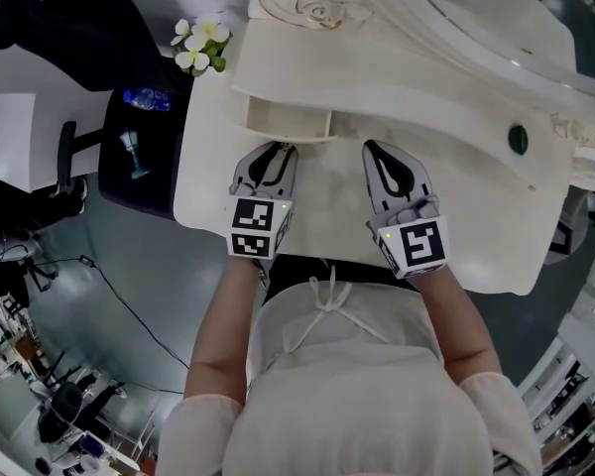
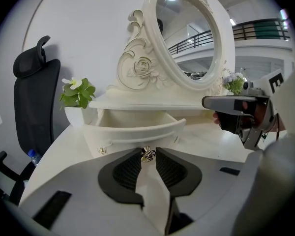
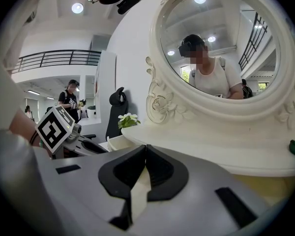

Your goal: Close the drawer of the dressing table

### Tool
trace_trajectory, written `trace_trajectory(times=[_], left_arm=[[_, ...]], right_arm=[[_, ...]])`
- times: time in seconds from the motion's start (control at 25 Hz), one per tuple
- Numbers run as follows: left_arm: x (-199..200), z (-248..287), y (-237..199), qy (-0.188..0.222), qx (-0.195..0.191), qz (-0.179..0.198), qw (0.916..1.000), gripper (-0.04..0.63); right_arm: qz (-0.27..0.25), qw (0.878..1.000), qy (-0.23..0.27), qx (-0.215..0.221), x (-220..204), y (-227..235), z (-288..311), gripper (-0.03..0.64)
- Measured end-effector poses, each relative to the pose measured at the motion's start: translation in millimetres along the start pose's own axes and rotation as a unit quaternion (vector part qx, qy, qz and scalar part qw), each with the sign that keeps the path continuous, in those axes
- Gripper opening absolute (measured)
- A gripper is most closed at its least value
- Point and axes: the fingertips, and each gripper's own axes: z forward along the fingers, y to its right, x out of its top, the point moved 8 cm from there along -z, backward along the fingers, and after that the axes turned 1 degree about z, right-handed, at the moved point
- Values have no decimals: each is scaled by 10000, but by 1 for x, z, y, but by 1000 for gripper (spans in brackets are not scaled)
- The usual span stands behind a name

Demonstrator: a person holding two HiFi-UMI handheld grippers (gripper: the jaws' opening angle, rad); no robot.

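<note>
Drawer (image 1: 283, 119) under shelf (image 1: 377, 92), plant (image 1: 200, 46) to its left, chair (image 1: 79, 18) prob. beyond.

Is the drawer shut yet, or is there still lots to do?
Not shut yet. Done: the left gripper is at the drawer, its jaws pinched on the little metal knob. In hand: that grip; the right gripper is shut and empty. Left: the drawer sticks out open under the shelf, so it needs pushing all the way in.
</note>
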Motion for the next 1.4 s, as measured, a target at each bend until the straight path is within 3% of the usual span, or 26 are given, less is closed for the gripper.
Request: trace_trajectory(times=[1.4], left_arm=[[36, 46, -21, 55, 155, -64, 9998, 104]], right_arm=[[-67, 9999, -133, 75, -8, 27, 19, 6]])
